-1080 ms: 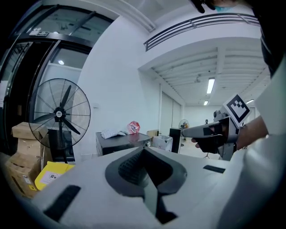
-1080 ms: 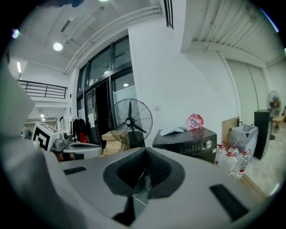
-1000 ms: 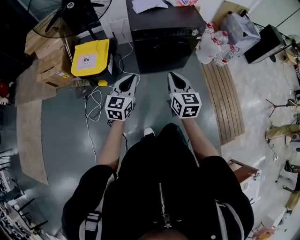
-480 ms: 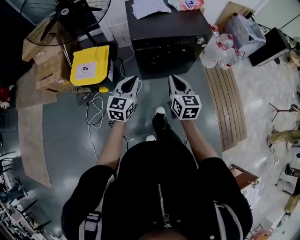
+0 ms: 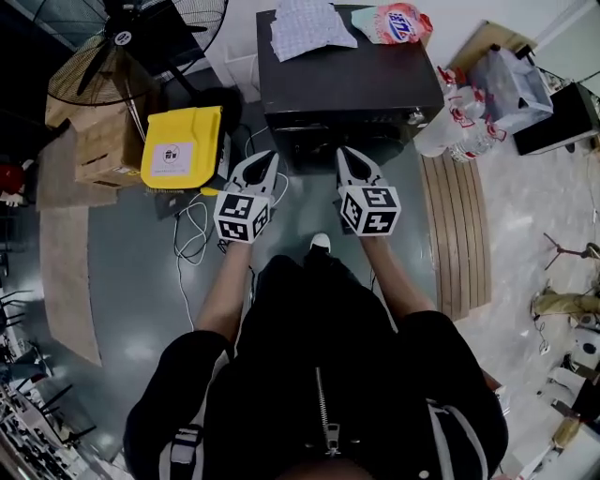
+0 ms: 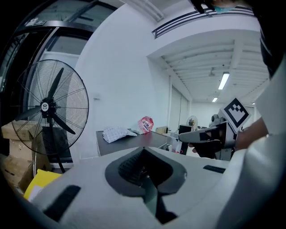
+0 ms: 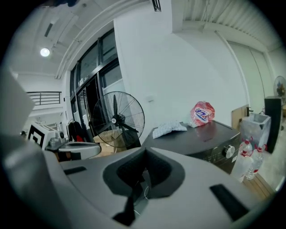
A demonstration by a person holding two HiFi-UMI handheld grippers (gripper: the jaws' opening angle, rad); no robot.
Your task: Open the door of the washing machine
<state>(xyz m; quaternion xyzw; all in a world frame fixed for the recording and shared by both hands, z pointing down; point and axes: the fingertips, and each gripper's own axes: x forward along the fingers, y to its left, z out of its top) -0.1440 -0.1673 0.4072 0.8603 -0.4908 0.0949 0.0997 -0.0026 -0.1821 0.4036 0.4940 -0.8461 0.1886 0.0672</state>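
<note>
straight ahead, dark boxy washing machine (image 5: 366, 80), cloth (image 5: 307, 26) on top

A cluttered workshop: pedestal fan (image 5: 123, 38), cardboard boxes (image 5: 105, 145), loose cables (image 5: 184, 225).

Washing machine (image 5: 349, 80) front largely hidden

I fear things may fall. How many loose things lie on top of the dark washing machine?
2. A crumpled white checked cloth lies toward the back left; a red-and-white plastic pouch lies at the back right. None seems hidden.
</note>
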